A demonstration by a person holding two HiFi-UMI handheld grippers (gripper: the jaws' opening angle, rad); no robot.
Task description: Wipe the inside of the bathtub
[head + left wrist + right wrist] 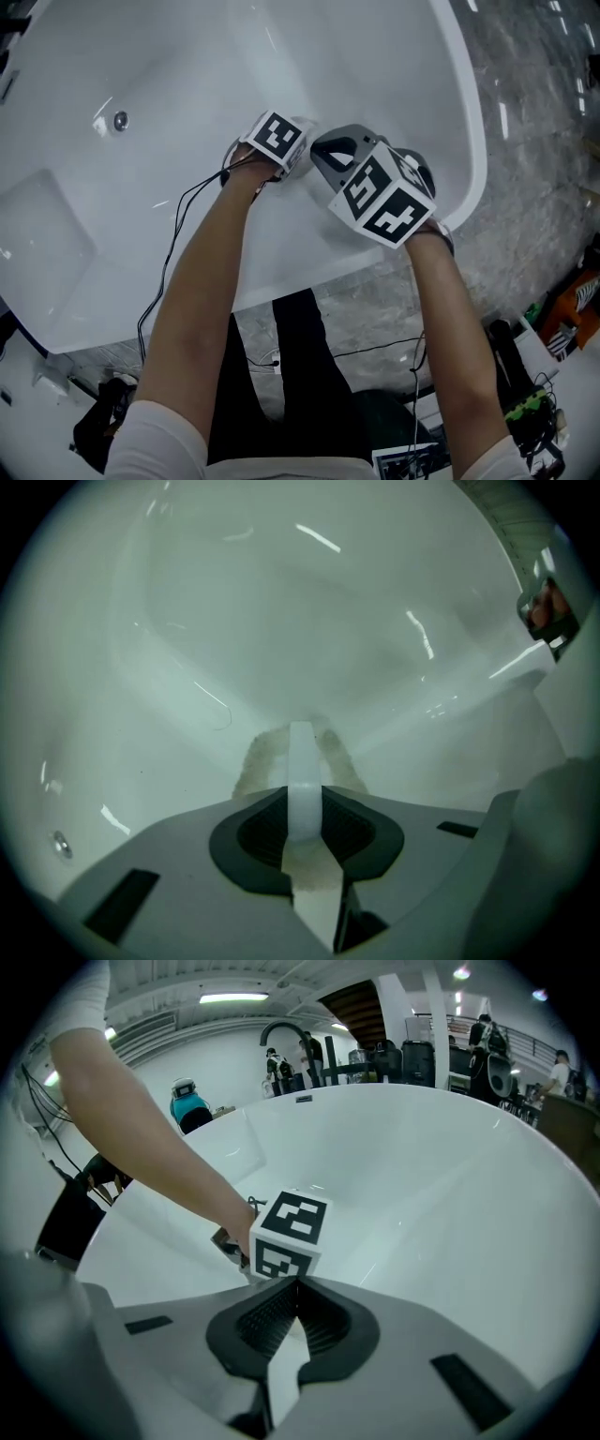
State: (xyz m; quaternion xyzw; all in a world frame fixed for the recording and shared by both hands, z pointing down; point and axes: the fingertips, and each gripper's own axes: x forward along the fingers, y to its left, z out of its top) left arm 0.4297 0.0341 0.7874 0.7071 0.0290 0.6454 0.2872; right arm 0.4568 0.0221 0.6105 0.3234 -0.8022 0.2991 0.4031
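The white bathtub [187, 75] fills the head view. Both grippers are down inside it against the near wall. My left gripper [292, 156] [302, 794] is shut on a white strip [302, 771]. Beyond the pads a beige-brown wiping pad [258, 761] spreads to both sides and lies against the tub's wall. My right gripper [325, 155] [292, 1290] sits just to the right of the left one. Its jaws are shut with nothing between them, and it points at the left gripper's marker cube [289, 1234].
A round metal fitting [120, 120] [61, 844] sits in the tub wall at the left. The tub rim [476, 141] curves round on the right, with grey marble floor [534, 206] beyond. Cables [173, 244] trail from the grippers. Bags and gear [548, 356] lie on the floor at lower right.
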